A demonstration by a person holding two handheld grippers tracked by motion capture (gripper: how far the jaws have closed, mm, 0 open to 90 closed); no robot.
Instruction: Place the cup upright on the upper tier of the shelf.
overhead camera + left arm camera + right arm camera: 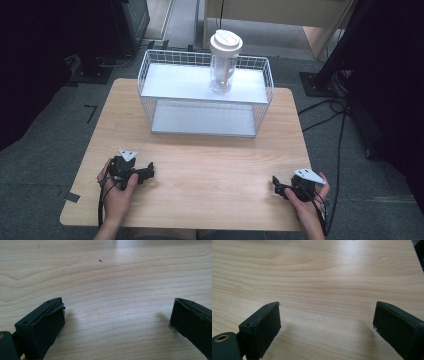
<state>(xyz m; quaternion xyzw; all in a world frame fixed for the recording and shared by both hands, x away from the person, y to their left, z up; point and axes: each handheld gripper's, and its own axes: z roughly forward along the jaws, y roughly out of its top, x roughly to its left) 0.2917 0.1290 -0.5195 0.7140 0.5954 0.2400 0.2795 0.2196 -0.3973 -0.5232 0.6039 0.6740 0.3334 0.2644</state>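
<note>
Both grippers, left (150, 172) and right (275, 183), sit gaping empty on the desk (210, 165), the lidded tumbler (223, 62) probably light, slick plastic — grab mid-body.

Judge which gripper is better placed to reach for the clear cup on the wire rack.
Neither clearly. The clear cup stands near mid-rack; the left gripper and right gripper both rest open near the table's front edge. The left looks marginally nearer.

A light wooden rectangular table (200, 165) fills the middle of the frame. A white wire two-level rack (205, 95) stands on its upper part; both grippers rest near the lower corners.
</note>
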